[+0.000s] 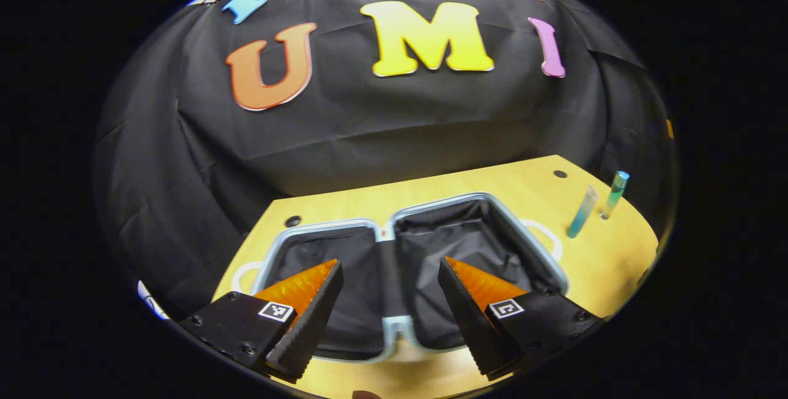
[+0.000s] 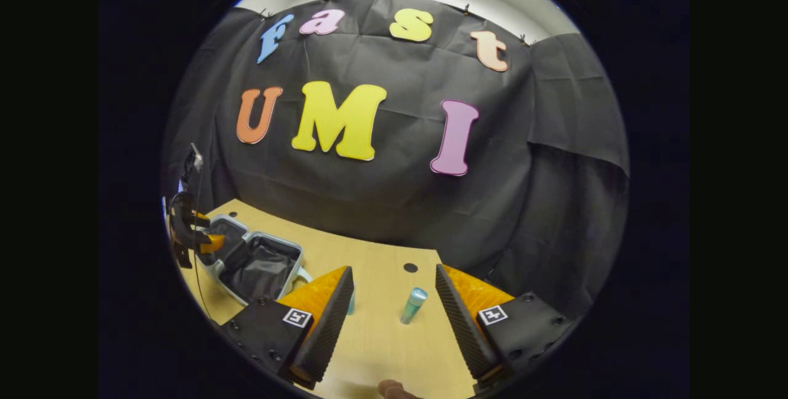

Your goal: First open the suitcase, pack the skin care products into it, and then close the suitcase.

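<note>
Two bottles stand on the wooden table beside the open suitcase, left gripper spread above it, right gripper spread around one bottle.

From my remote seat I'm seeing the suitcase lying wide open and flat on the wooden table, both halves spread side by side, pale light-blue shell with black fabric lining and white handles sticking out at the ends. Nothing's sitting inside it as far as I can tell. The 2 skin care products are standing upright off to its right: a slim teal tube and, just beside it, a teal bottle with a rounded cap, both well apart from the case.
</note>
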`<move>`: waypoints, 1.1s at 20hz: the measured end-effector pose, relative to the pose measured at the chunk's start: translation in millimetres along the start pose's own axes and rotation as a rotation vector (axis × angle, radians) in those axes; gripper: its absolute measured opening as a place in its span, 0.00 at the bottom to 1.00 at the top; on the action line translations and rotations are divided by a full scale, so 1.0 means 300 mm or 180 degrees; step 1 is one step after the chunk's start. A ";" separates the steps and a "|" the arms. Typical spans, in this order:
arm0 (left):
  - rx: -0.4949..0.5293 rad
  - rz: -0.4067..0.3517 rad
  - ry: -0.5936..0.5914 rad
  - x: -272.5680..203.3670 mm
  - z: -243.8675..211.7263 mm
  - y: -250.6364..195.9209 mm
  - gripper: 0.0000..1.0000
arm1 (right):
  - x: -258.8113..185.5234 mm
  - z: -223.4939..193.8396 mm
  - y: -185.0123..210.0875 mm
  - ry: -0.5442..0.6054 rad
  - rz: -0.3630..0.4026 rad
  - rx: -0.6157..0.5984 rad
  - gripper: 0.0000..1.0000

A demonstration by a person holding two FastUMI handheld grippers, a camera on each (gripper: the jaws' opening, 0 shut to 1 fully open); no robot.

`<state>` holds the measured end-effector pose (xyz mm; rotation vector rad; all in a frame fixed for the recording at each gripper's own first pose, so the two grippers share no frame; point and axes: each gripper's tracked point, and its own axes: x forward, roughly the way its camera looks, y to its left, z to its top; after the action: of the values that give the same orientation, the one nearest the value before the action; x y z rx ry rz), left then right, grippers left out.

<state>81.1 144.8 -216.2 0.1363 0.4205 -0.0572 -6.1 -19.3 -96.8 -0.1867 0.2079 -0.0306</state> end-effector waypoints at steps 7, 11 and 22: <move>-0.0060 -0.0587 0.0104 0.050 0.022 -0.553 0.99 | 0.077 -0.108 -0.094 0.0158 0.0176 -0.0013 0.80; -0.0031 -0.0857 0.0243 0.103 -0.015 -0.785 0.99 | 0.128 -0.184 -0.201 0.0303 0.0156 0.0053 0.80; 0.0136 -0.0973 0.0467 0.392 -0.120 -1.101 0.99 | 0.194 -0.394 -0.403 0.0623 0.0173 -0.0154 0.80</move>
<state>146.1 -180.1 -336.6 0.1178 0.5843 -0.3588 24.9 -162.5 -199.6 -0.2265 0.4091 0.0104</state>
